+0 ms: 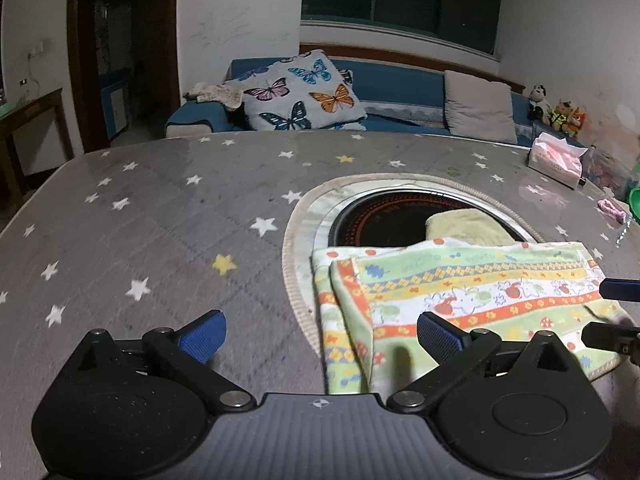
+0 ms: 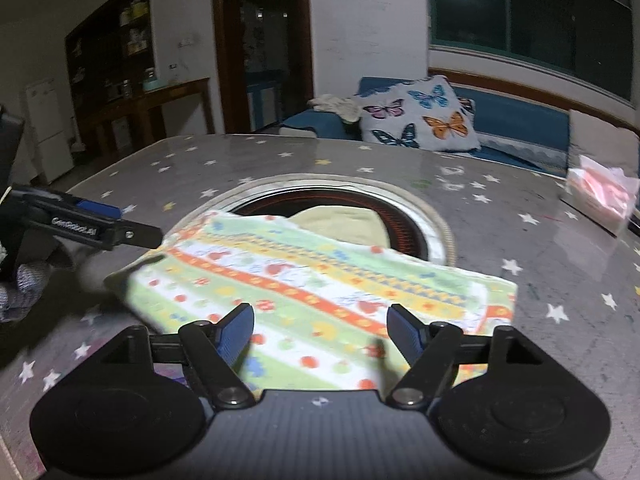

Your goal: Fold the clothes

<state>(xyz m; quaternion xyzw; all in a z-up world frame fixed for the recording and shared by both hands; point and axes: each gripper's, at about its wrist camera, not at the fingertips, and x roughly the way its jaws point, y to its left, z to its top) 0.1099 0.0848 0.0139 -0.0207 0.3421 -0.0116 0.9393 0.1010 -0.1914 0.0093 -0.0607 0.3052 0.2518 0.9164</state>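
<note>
A folded cloth with green, orange and yellow patterned stripes (image 1: 460,292) lies flat on the grey star-print table, partly over the round black hotplate (image 1: 396,216). A plain yellow-green cloth (image 1: 464,226) lies behind it on the hotplate. My left gripper (image 1: 320,334) is open and empty, over the folded cloth's left edge. My right gripper (image 2: 320,328) is open and empty, over the cloth's near edge (image 2: 312,300). The left gripper's fingers (image 2: 100,210) show at the left of the right wrist view; the right gripper's fingers (image 1: 618,290) show at the right of the left wrist view.
A tissue pack (image 1: 556,160) and small clutter (image 1: 612,200) sit at the table's far right. A blue sofa with a butterfly cushion (image 1: 300,92) stands beyond the table's far edge. Bare star-print tabletop (image 1: 140,220) stretches to the left.
</note>
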